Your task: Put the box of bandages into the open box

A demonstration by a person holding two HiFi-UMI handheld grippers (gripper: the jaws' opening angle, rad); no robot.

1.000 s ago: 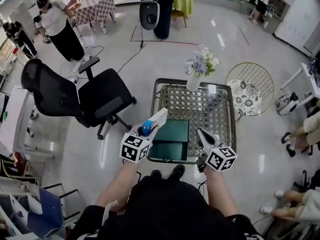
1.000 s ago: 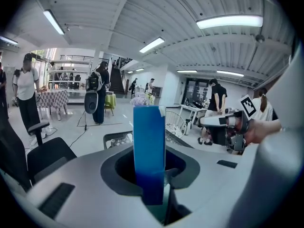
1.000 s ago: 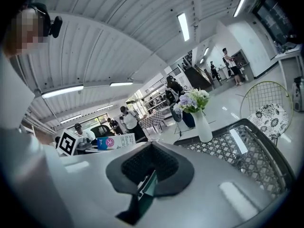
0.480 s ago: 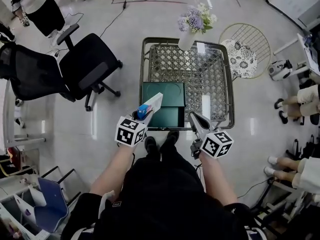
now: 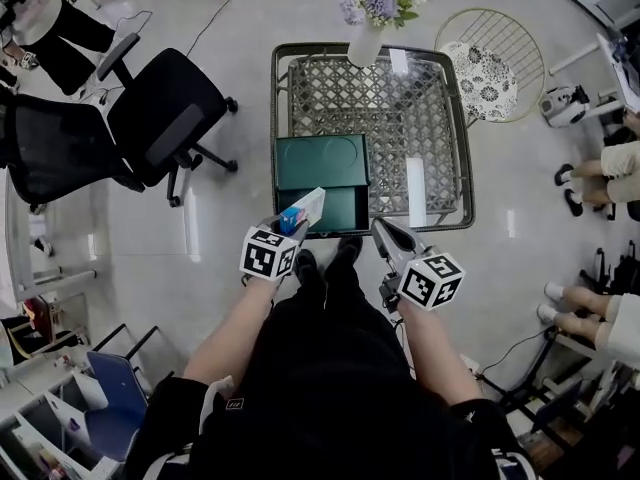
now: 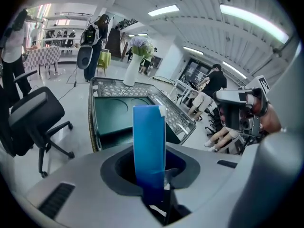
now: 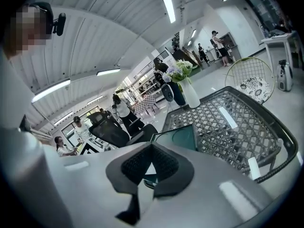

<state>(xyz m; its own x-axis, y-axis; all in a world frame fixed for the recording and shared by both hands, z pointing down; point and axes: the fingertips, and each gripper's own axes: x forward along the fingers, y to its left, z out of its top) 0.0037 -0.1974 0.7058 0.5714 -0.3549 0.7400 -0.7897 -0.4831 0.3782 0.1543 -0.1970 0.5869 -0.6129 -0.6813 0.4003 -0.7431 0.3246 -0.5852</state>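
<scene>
The box of bandages (image 5: 291, 219) is blue and narrow, and my left gripper (image 5: 304, 209) is shut on it. It hovers at the near left corner of the open green box (image 5: 322, 160), whose lid lies flat towards the far side. In the left gripper view the bandage box (image 6: 148, 141) stands upright between the pads, with the green box (image 6: 118, 113) beyond it. My right gripper (image 5: 383, 233) hangs at the table's near edge, right of the green box, jaws together and nothing in them. The right gripper view shows the green box (image 7: 179, 137) ahead on the left.
The green box sits on a low lattice-topped table (image 5: 400, 118) with a raised metal rim. A vase of flowers (image 5: 368, 28) stands at its far edge and a white strip (image 5: 416, 190) lies near its right side. A black office chair (image 5: 130, 118) is left; a round wire chair (image 5: 495, 53) is right.
Both grippers have come down and drawn closer to the table's near edge. The left one still grips the blue box, now lower beside the green box's near corner.
</scene>
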